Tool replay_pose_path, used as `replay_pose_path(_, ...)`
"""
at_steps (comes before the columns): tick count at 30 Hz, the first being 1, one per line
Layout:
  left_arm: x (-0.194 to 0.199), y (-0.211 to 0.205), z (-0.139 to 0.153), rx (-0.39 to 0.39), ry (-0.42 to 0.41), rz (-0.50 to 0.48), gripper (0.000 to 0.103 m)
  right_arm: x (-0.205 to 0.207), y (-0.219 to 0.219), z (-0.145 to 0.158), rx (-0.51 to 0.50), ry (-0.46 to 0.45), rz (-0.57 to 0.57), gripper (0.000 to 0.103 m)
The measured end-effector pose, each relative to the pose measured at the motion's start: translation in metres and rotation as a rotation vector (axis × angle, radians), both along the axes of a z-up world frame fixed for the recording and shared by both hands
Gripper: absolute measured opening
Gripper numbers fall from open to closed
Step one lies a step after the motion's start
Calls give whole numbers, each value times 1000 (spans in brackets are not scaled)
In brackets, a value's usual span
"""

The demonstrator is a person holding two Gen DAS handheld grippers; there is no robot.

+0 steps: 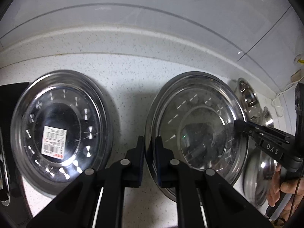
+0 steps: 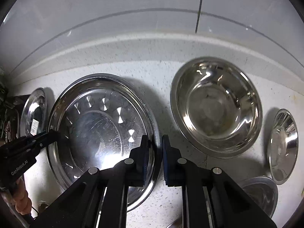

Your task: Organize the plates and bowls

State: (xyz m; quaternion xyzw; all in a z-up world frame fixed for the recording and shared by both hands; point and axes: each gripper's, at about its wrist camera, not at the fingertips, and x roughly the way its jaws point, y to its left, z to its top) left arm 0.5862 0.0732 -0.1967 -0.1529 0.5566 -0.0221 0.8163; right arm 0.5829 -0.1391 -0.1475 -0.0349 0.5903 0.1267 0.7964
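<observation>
The large round stainless-steel plate (image 1: 197, 125) lies flat on the white speckled table (image 1: 129, 76), gripped at opposite sides: the left claw (image 1: 149, 152) pinches its left rim, one finger outside and one over the dish, and the right claw (image 2: 155, 155) is pressed onto its right rim in the same way. Bare table runs from the plate back to the raised lip under the white tiled wall (image 2: 133, 9), leaving open room behind it. To its left, a strip of table away, lies a second round steel plate with a white barcode sticker (image 1: 57, 127). Only the right wrist view shows the deep shiny steel bowl (image 2: 216, 106) clearly, just right of the held plate, with a smaller steel bowl (image 2: 284, 146) beyond it near the frame's edge. Being round, the plate has no long axis; its hollow faces up.
</observation>
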Motion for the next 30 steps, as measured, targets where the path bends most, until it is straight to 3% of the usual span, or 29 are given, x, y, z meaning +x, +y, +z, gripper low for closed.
replay_pose_path(10, -50, 21, 71, -30, -69, -6, 9, -34, -3, 63, 49, -64, -16, 12)
replay_pose_path(18, -132, 42, 121, -34, -94, -30, 10, -112, 4, 124, 91, -128, 18, 11)
replay_pose_path(24, -205, 54, 120, -38, -71, -48, 10, -187, 25, 135, 120, -114, 41, 11)
replay_pose_path(28, -239, 59, 101, -53, -35, -56, 9, -228, 24, 115, 139, -56, 46, 11)
replay_pose_path(30, -252, 56, 77, -70, 3, -46, 9, -241, 21, 93, 142, -5, 40, 11)
